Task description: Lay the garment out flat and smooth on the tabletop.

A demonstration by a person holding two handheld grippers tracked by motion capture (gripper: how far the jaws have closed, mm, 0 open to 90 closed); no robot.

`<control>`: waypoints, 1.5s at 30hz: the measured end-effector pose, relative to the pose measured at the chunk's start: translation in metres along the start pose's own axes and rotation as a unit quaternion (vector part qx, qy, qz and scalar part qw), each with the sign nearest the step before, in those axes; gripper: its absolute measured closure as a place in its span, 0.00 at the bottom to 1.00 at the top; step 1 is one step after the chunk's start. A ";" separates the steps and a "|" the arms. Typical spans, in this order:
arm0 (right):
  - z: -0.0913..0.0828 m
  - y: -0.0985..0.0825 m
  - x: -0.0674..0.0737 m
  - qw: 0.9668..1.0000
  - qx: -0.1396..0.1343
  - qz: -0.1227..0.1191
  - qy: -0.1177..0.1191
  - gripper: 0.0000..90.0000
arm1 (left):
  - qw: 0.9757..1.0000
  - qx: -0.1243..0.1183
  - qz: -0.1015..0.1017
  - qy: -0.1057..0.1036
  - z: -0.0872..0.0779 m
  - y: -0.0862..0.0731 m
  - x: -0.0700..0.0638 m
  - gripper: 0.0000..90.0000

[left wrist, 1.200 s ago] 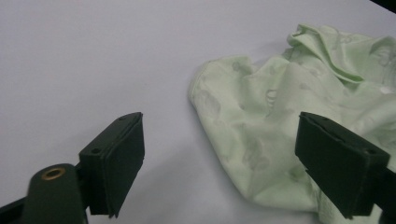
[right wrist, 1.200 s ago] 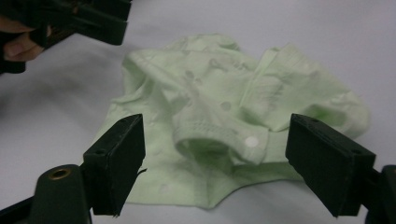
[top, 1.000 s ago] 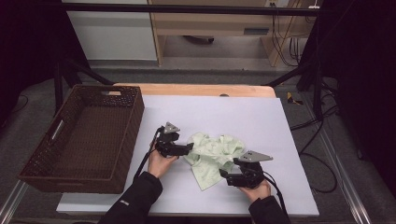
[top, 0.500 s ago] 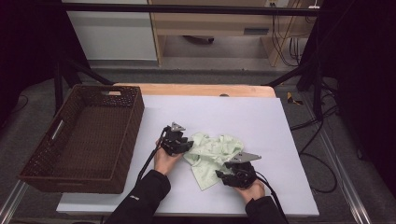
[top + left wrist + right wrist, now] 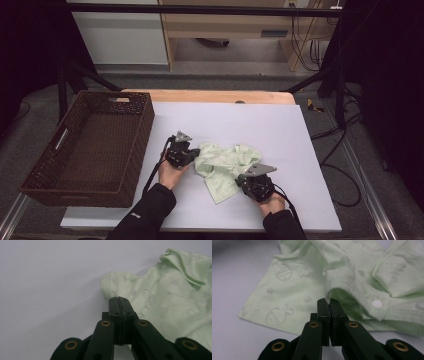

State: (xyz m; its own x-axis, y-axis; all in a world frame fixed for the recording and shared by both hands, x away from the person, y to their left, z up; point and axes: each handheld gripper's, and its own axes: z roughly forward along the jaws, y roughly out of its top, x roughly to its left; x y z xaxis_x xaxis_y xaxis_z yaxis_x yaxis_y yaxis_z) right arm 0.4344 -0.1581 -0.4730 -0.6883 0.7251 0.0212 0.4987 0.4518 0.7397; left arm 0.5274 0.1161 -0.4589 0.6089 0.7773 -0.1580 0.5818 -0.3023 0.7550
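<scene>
garment [image 5: 223, 167] laid on table [image 5: 280, 130] | basket [image 5: 95, 145] set left of garment | grippers placed at garment's sides

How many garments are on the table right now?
1: a pale green printed garment, crumpled on the white table between the two hand-held grippers, right of the wicker basket. Its folds could hide something smaller.

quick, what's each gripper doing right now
left gripper: jaws have just closed, pinching the edge of the pale green garment.
right gripper: jaws have just closed, pinching a fold of the same garment.
</scene>
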 end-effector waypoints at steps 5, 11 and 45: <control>-0.017 0.001 -0.004 1.000 -0.018 0.011 0.022 0.99 | 1.000 -0.009 0.012 -0.013 -0.035 -0.011 -0.002 0.99; -0.038 0.002 -0.008 0.998 -0.034 0.014 0.041 0.99 | 0.999 -0.014 0.010 -0.039 -0.066 -0.030 -0.012 0.99; 0.002 0.030 -0.032 0.997 -0.062 0.036 -0.016 0.51 | 1.000 0.019 0.012 0.015 -0.019 -0.033 0.011 0.38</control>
State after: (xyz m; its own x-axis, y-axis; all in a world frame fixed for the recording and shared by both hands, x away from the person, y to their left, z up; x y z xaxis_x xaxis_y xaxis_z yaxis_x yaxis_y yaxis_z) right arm 0.4722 -0.1665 -0.4528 -0.6343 0.7710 0.0574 0.4760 0.3309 0.8148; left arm 0.5047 0.1447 -0.4736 0.6070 0.7854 -0.1211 0.5875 -0.3409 0.7339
